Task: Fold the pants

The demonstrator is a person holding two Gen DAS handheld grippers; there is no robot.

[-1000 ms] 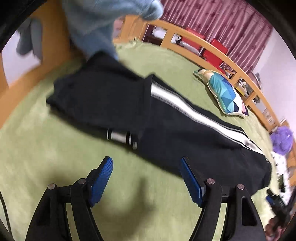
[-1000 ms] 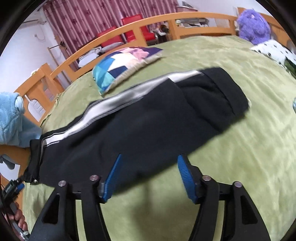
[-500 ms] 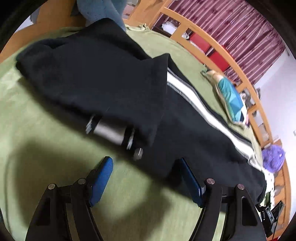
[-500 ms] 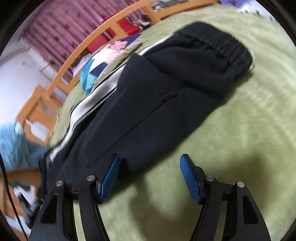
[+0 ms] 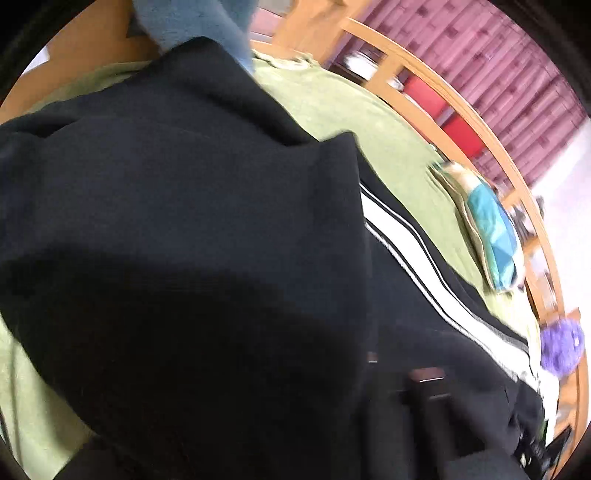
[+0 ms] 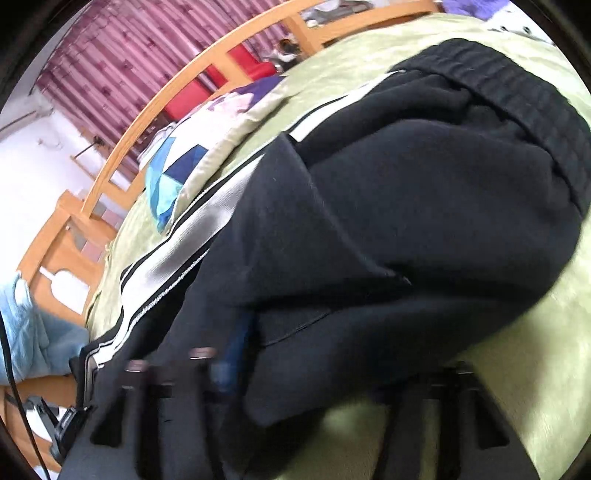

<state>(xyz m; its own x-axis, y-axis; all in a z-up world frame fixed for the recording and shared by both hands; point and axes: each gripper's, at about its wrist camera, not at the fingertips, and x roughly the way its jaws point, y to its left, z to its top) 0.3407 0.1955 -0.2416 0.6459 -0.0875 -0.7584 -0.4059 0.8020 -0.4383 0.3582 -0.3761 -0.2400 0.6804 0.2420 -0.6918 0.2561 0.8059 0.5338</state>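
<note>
Black track pants (image 5: 192, 229) with a white side stripe (image 5: 417, 258) lie on a green bed cover. In the left wrist view the folded-over leg end fills the frame and hides my left gripper almost fully; only a dark blurred finger (image 5: 430, 398) shows under the cloth. In the right wrist view the pants (image 6: 406, 221) and their ribbed waistband (image 6: 524, 107) loom close. My right gripper (image 6: 332, 373) is pushed into the near edge of the cloth; a blue pad (image 6: 232, 350) shows at the left, the right finger (image 6: 450, 398) on the cover. The jaws stand apart.
A green cover (image 5: 388, 147) spreads over the bed inside a wooden rail (image 6: 207, 70). A patchwork pillow (image 6: 207, 147) lies beyond the pants. A light blue blanket (image 5: 192, 22) hangs at the leg end. A purple plush (image 5: 561, 347) sits far right.
Both grippers have moved forward and down into the near edge of the pants. The cloth now covers the left fingers and part of the right ones.
</note>
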